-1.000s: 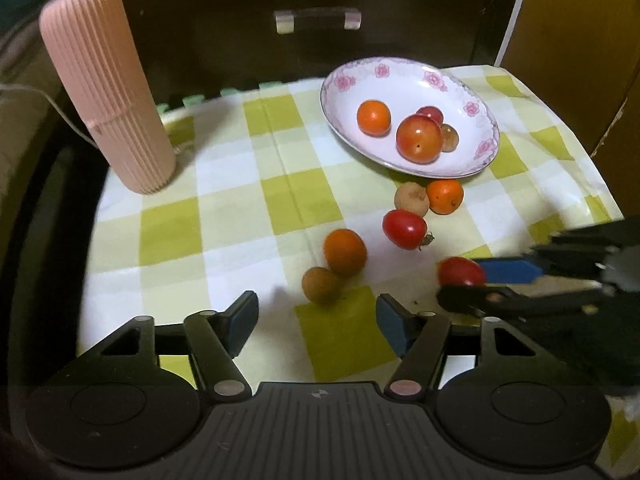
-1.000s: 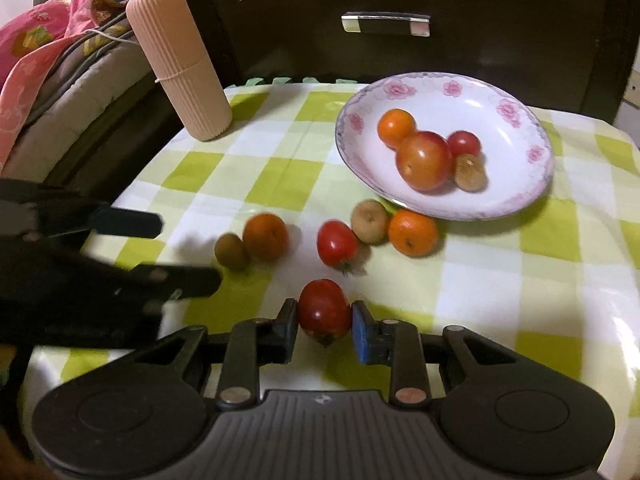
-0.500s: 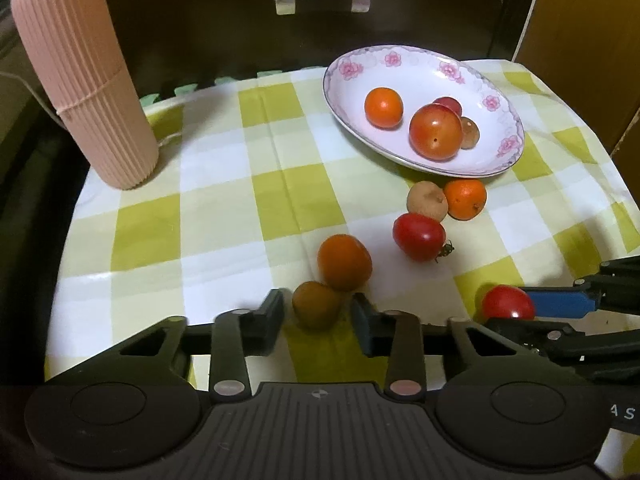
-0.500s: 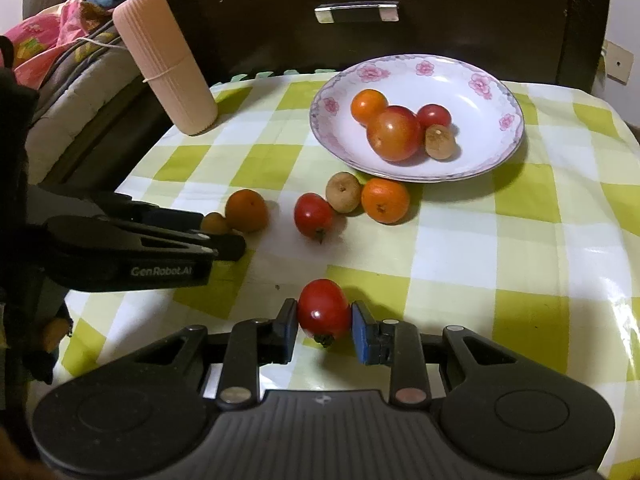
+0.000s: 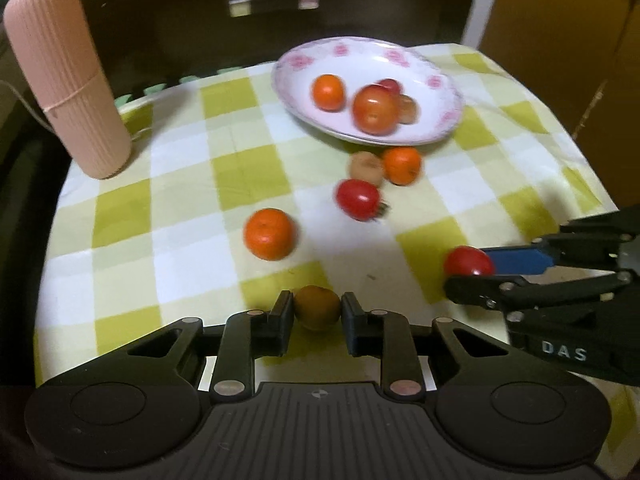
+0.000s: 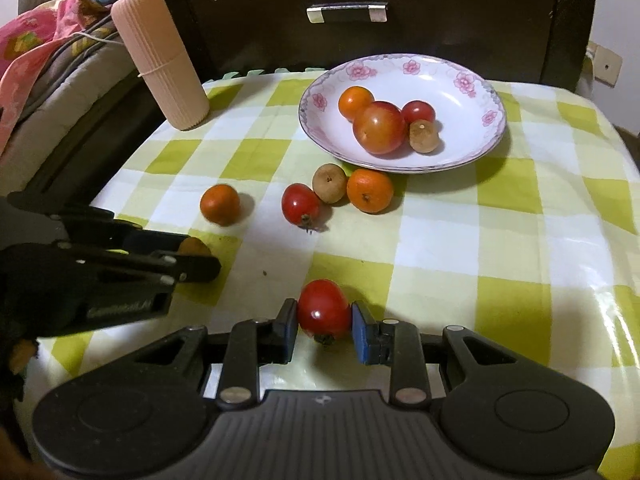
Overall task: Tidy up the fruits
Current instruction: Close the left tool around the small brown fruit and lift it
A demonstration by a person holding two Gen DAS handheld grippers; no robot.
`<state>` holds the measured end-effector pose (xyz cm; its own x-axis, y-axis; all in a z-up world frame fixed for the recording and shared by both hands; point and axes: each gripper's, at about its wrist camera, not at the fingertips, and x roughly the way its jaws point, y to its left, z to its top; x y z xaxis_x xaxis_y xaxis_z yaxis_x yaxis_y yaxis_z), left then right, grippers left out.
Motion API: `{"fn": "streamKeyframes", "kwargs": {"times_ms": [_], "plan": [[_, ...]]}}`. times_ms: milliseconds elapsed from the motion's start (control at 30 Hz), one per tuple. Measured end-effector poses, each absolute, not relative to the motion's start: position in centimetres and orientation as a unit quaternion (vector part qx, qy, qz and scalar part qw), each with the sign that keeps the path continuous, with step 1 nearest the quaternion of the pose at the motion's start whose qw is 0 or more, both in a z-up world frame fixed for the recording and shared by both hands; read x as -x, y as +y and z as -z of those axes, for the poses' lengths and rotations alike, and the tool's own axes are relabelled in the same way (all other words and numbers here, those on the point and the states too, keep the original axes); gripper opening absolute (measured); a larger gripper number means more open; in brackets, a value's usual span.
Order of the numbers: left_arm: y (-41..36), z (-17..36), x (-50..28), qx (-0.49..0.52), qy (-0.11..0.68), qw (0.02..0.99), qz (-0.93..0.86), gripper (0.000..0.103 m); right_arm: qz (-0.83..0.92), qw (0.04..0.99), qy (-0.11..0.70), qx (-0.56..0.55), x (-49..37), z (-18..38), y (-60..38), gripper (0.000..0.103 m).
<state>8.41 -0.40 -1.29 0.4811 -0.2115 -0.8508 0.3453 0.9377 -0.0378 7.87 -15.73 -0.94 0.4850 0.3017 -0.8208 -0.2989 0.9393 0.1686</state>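
Both grippers tilted down, gripping fruit

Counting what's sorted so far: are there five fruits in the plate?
No, the plate holds four: an orange, a big tomato, a small tomato and a brown fruit.

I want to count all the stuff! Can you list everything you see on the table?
Plate: one, white with pink flowers, far side of the cloth.
Fruits in plate: four; orange, red-orange, red, brown.
Loose fruits: four; two orange, one red, one brown, between the plate and the tongs.
Ribbed tube: one, pink, far left corner.
Tablecloth: one, green and white checks.
Drawer handle: one, silver, behind.
Left tongs: shut on a brown fruit.
Right tongs: shut on a red tomato.
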Motion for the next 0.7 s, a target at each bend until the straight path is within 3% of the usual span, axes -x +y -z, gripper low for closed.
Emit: {"fn": "streamKeyframes", "kwargs": {"times_ms": [300,567,700], "plan": [[-2.2,2.3,-5.7,-0.085,0.492,0.847,0.182,0.034,-0.16,0.861,0.482,0.009,-5.2,1.8,-17.2,0.028],[-1.9,1.9,-5.0,-0.083,0.487,0.852,0.171,0.052,-0.165,0.859,0.484,0.011,-5.2,1.9,-17.3,0.029],[-2.0,1.7,-4.7,-0.08,0.483,0.855,0.174,0.062,-0.17,0.857,0.486,0.019,-5.1,1.8,-17.3,0.04]]}}
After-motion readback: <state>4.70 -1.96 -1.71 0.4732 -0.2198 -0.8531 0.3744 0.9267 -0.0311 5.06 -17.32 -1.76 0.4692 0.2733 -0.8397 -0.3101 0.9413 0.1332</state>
